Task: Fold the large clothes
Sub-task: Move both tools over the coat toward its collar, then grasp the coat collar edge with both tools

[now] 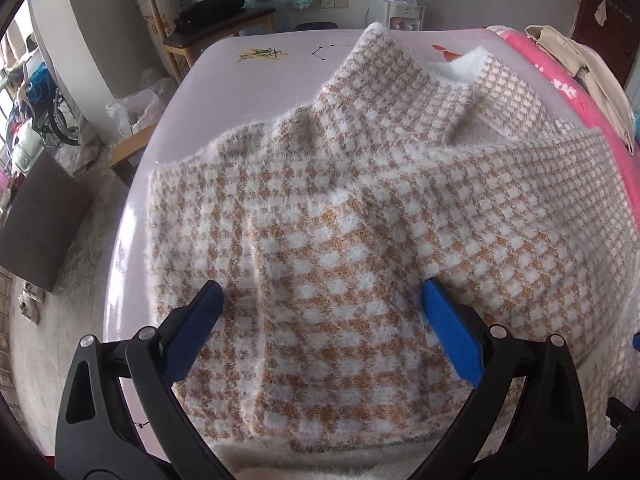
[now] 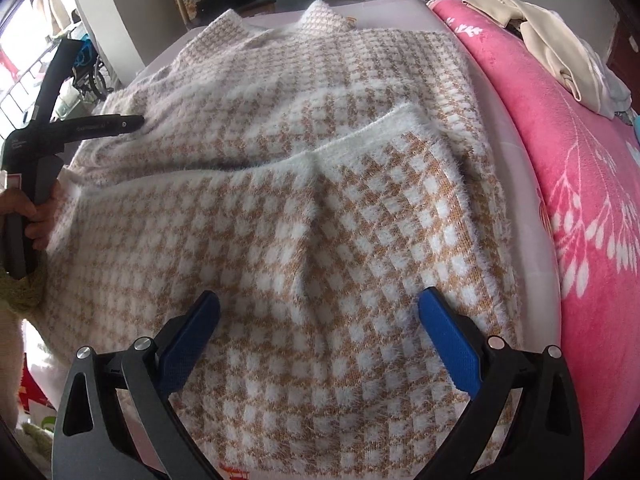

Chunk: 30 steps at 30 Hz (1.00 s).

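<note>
From the left wrist camera, the left gripper (image 1: 322, 294) hangs over the near part of the sweater (image 1: 360, 208) with its blue fingers (image 1: 448, 328) spread wide and nothing between them, which suits a tool lining up on a fresh hold rather than carrying cloth. The fuzzy tan-and-white checked sweater lies spread across the pale table (image 1: 256, 46), its collar at the far end and one sleeve folded in across the body on the right side (the fabric ripples into soft ridges, so it is not yet flat). A wooden chair (image 1: 216, 20) and a water dispenser (image 1: 398, 8) stand beyond the table. From the right wrist camera, the right gripper (image 2: 318, 306) is likewise spread and empty above the knit, aimed along the folded-in sleeve whose white cuff (image 2: 360, 140) lies across the middle of the garment. A pink blanket (image 2: 580, 184) lies just beside the sweater's right edge, and a hand (image 2: 38, 216) grips the other tool's handle at the left, probably readying both sides for the next fold.
</note>
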### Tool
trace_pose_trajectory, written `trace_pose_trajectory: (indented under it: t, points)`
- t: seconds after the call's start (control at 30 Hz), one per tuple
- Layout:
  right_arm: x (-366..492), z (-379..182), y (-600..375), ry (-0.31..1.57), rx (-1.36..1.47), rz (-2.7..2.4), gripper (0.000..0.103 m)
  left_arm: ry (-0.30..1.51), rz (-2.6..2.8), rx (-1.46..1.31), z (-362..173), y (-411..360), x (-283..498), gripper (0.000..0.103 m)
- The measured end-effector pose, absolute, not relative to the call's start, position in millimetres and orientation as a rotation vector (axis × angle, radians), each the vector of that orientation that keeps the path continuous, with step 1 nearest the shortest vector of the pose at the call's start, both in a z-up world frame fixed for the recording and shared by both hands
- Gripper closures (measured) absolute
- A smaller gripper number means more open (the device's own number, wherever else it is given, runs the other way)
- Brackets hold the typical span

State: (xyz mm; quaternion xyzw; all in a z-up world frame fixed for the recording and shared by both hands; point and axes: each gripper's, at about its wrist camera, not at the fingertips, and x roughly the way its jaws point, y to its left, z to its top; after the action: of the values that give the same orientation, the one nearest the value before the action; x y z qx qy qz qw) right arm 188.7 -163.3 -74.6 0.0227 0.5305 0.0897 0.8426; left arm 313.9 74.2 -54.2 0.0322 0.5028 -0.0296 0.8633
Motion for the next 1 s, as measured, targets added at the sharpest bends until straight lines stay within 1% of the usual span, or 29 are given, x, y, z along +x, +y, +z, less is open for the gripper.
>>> trace_pose_trajectory:
  t: [0.1, 0.23, 0.37, 0.47, 0.6, 0.8, 0.87, 0.9, 0.93, 0.97, 1.0]
  points:
    - [195.5, -45.2, -163.6, 1.050, 0.072, 0.279, 0.006, 1.053, -0.091, 0.069, -56.0, 76.9, 313.2, 0.007]
    - [221.6, 0.6, -156.9, 0.913, -0.008, 0.323, 0.006, 1.106, -0.103, 0.038, -49.4, 82.1, 319.6, 0.007]
    - [269.3, 28.6, -154.1, 0.847, -0.066, 0.315, 0.006, 1.056, -0.111, 0.012, -20.6, 92.2, 322.6, 0.007]
    - [316.3, 38.0, -157.6, 0.821, -0.035, 0.346, 0.006, 1.000, -0.129, -0.020, 9.6, 98.9, 332.6, 0.007]
    - [388.3, 35.0, -157.1, 0.857, 0.019, 0.361, 0.006, 0.926, -0.149, -0.076, 34.9, 102.0, 369.5, 0.007]
    - [500.0, 4.5, -156.5, 0.982, 0.142, 0.309, 0.006, 0.889, -0.189, -0.086, 33.4, 73.0, 452.9, 0.007]
    - [534.9, -10.5, -155.0, 1.046, 0.181, 0.290, 0.014, 0.869, -0.178, -0.077, 29.9, 60.1, 477.6, 0.008]
    - [548.8, -19.8, -155.1, 1.085, 0.206, 0.286, 0.015, 0.864, -0.166, -0.068, 27.1, 53.1, 488.8, 0.008]
    - [562.3, -29.2, -155.1, 1.121, 0.232, 0.278, 0.019, 0.869, -0.164, -0.064, 22.3, 46.7, 499.5, 0.008]
    - [573.2, -37.5, -155.0, 1.149, 0.241, 0.254, 0.024, 0.886, -0.165, -0.066, 16.0, 41.3, 509.2, 0.010]
    - [582.5, -45.0, -154.6, 1.179, 0.233, 0.235, 0.025, 0.906, -0.164, -0.065, 9.0, 36.1, 517.6, 0.014]
